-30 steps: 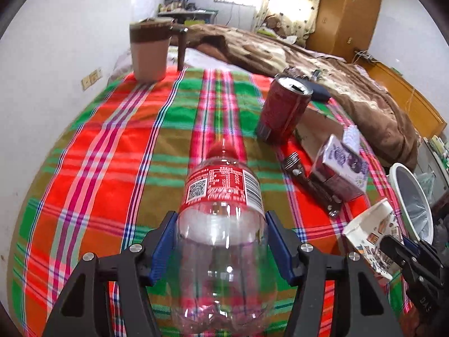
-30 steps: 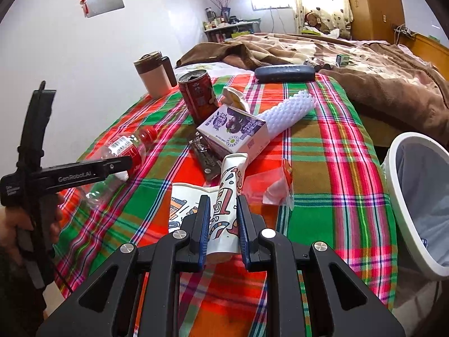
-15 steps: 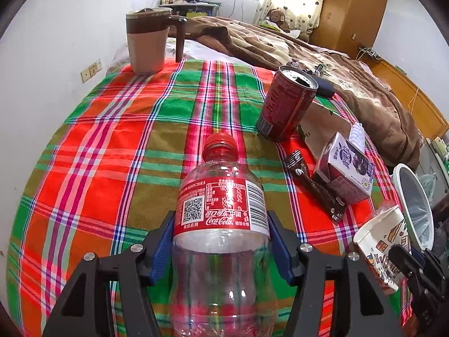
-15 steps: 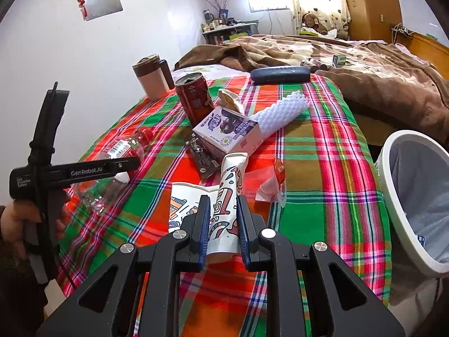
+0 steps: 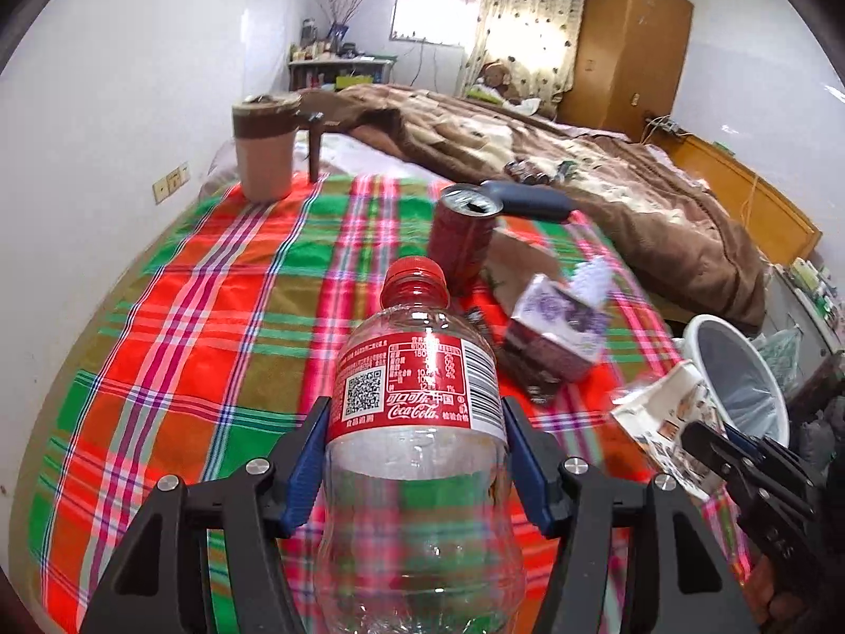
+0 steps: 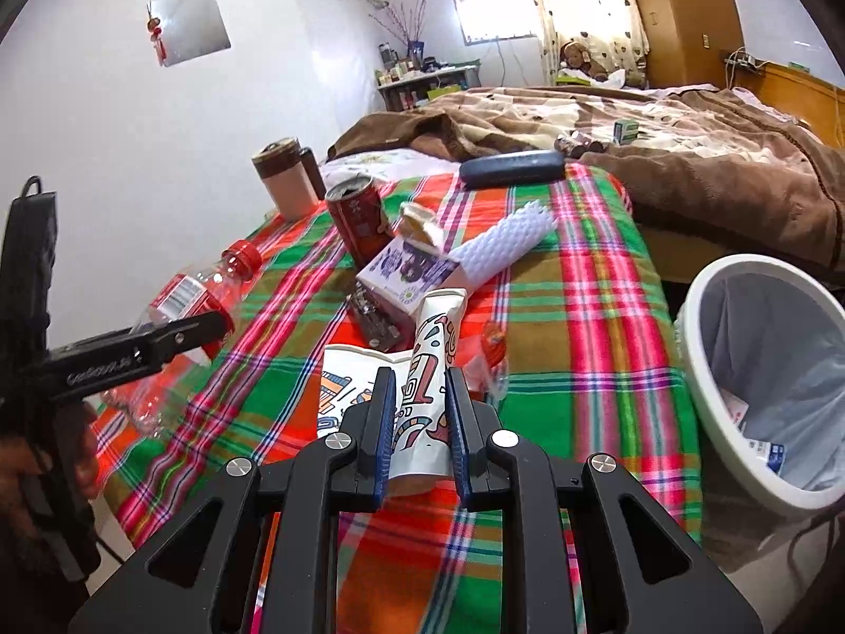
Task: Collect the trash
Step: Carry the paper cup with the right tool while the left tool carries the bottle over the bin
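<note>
The left gripper [image 5: 414, 462] pinches an empty plastic bottle [image 5: 417, 454] low in the centre of its view, blue pads pressed on both sides just below the red label, cap pointing up the frame; the right gripper [image 6: 420, 422] clamps a crumpled paper cup [image 6: 428, 370] at lower centre of its own view. Beyond, on the plaid cloth [image 6: 581, 317], stand a red can [image 6: 359, 222] and a purple carton [image 6: 409, 272], touching; the white bin [image 6: 702, 317] sits at the right edge.
</note>
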### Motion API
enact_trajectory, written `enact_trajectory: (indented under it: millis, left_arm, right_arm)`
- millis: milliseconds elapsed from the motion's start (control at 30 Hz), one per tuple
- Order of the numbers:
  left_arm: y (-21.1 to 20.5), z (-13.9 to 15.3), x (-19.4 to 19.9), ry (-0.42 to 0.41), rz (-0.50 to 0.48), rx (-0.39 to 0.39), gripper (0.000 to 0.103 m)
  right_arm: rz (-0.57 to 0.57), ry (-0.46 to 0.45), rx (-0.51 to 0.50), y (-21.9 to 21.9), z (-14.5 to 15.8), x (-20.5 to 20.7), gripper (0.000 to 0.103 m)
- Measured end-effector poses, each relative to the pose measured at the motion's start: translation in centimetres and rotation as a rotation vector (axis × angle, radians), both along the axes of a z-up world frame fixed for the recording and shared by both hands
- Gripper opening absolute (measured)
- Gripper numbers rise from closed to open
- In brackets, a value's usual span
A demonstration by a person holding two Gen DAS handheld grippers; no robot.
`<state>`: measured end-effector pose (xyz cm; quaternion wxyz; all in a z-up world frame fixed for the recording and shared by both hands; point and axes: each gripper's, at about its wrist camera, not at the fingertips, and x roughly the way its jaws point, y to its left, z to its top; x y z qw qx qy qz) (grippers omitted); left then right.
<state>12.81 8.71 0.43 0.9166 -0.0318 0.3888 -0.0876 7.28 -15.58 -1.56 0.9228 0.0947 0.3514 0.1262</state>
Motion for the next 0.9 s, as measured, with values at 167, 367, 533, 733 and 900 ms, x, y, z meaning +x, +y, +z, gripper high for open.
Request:
enact_trajectory:
  millis: [167,367,533,733,900]
  left_arm:
    - [-2.5,1.5,-1.9,-0.037,-0.035,0.01,0.061]
    - [-6.0,2.6,-3.5,-0.066,-0.097,0.002,0.061]
    - [-9.2,3.1,-4.4,-0.08,-0.159,-0.015,0.062]
    - [-13.2,3.9,-5.0,-0.101,-0.233,-0.03,0.062]
    - [-16.5,4.1,-4.7,-0.105,-0.288,-0.052,0.062]
  right_arm:
    - [-0.031,-0.03,0.013,-1.7,1.0,-0.9,0.019]
    - [-0.082,-0.066,0.018,-4.3,2.0,-2.1,0.019]
    - [-0.144,-0.082,0.025,-6.9,2.4,-3.0,0.019]
    - [-0.221,-0.09,0.026,-9.7,2.7,-3.5,0.019]
    - [-0.296,-0.093,0.009,-12.5,2.8,-3.7,0.019]
